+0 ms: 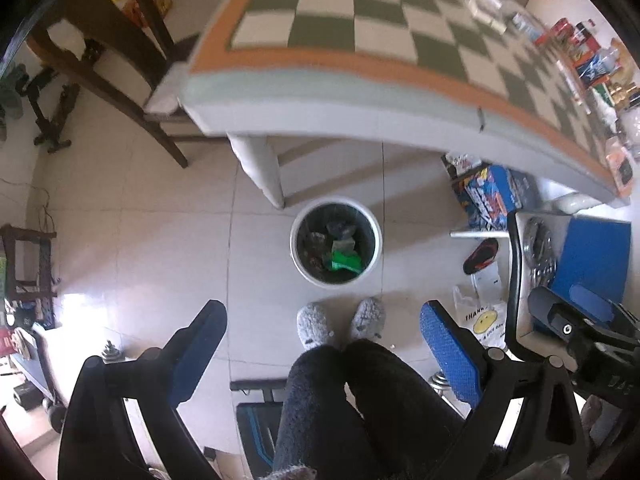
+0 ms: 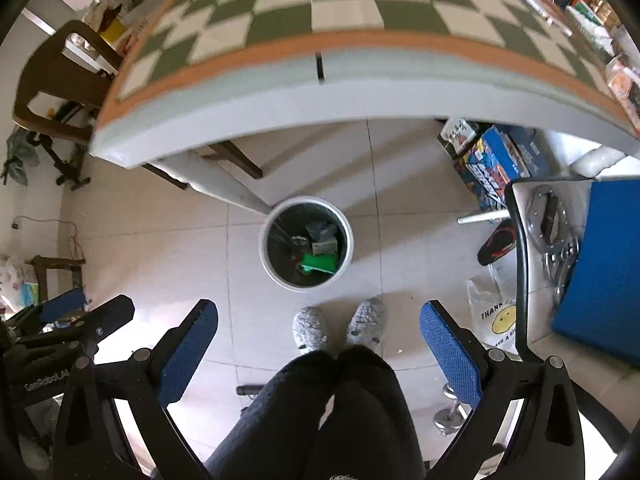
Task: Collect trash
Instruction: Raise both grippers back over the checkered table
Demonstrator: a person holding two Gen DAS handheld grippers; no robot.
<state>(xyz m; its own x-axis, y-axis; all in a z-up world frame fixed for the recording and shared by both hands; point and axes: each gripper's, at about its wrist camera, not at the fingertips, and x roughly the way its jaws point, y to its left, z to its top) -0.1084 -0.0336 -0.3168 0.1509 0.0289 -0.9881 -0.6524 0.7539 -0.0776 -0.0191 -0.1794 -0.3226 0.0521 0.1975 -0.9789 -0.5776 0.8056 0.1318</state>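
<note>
1. Below you, both grippers point down at the tiled floor: the left gripper (image 1: 323, 330) and the right gripper (image 2: 319, 326) each have their blue-padded jaws spread wide, holding nothing.
2. Your grey slippers (image 2: 338, 325) sit between the fingers in both views, dark trouser legs (image 1: 344, 404) nearer.
3. Just beyond your toes, the white trash bin (image 1: 335, 240) stands beside a table leg (image 1: 260, 172), already holding a green wrapper (image 1: 344, 261) and darker scraps.
4. Farther off, the checkered table (image 2: 340, 12) carries packets and bottles (image 1: 580, 48) along its right edge, blurred.
5. To your right, a smiley-face plastic bag (image 2: 492, 316) lies on the floor near a blue chair (image 2: 600, 272).
</note>
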